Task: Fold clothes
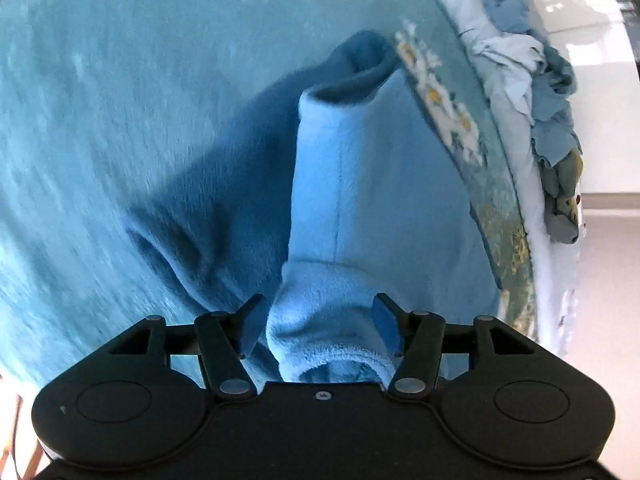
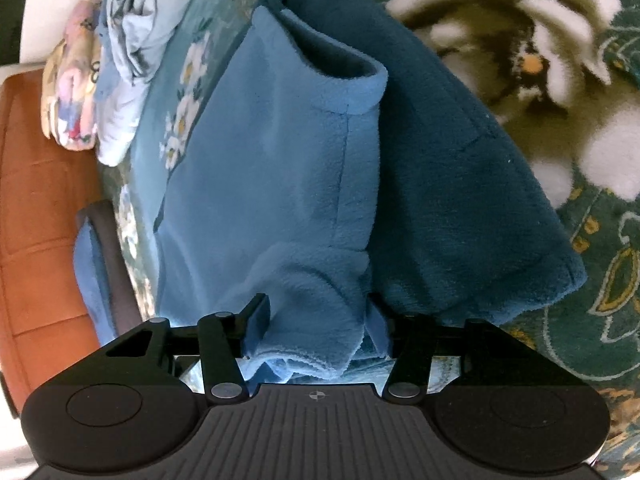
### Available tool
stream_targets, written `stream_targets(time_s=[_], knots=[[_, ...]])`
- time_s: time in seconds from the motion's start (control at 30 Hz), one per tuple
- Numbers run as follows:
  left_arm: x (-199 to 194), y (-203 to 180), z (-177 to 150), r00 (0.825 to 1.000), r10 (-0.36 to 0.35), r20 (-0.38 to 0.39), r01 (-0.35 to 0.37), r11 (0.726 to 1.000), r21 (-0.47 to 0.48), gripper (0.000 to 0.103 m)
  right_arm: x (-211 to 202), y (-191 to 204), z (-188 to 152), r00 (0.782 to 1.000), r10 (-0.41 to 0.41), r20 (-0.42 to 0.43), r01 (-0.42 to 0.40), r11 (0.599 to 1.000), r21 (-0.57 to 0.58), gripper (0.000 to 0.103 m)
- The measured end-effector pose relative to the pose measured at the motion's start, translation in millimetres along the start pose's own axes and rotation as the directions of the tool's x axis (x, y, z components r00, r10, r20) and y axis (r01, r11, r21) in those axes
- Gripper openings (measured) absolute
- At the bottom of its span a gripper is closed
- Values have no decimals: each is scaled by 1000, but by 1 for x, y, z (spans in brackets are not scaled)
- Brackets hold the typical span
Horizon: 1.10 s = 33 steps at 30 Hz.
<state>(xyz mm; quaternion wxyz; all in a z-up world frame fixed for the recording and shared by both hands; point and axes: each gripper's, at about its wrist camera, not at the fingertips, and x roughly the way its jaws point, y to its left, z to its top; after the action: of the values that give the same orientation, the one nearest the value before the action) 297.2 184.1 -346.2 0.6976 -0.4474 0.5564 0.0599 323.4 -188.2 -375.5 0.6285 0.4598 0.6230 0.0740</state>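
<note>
We are setting a fold down — both claws at one hem of the fleece.

The fleece lies spread ahead of us on the floral blanket, its light inner face up over the darker side. The left claw stands half spread, a bunched hem between its pads but seemingly not pinched; the right claw stands likewise around its corner, and we cannot tell if it presses. Next, we judge, both must let go cleanly and draw back — without dragging the hem. A pile of clothes waits beyond.
</note>
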Motion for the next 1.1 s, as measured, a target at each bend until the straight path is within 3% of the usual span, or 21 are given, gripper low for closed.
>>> stream_targets(time_s=[0.17,0.27,0.4,0.57,0.67,0.73,0.93,1.1], knots=[[15,7,-2,995,14,-101,-17,999,-36,56,1,1,1,1000,-4,0,4,1000,7,39],[22,22,-4,987,-73,-140,45,980,-195,52,1,4,1,1000,-8,-5,8,1000,-10,33],[20,34,-6,987,-122,-103,87,952,-293,23,-1,9,2,1000,-2,-9,2,1000,-29,25],[3,7,1,987,-158,-20,156,984,-83,15,-8,22,7,999,40,-1,-40,997,-70,18],[-14,-11,3,970,-238,51,235,970,63,15,-16,38,10,997,78,27,-74,988,-139,17],[-21,-15,4,964,-256,67,246,961,124,15,-19,45,10,995,89,34,-81,980,-182,17],[0,2,-7,987,-155,32,151,983,105,15,-6,36,5,1000,-15,12,17,972,-236,17],[13,20,-20,995,-99,23,97,993,72,16,5,25,-2,997,-72,12,73,971,-226,17]])
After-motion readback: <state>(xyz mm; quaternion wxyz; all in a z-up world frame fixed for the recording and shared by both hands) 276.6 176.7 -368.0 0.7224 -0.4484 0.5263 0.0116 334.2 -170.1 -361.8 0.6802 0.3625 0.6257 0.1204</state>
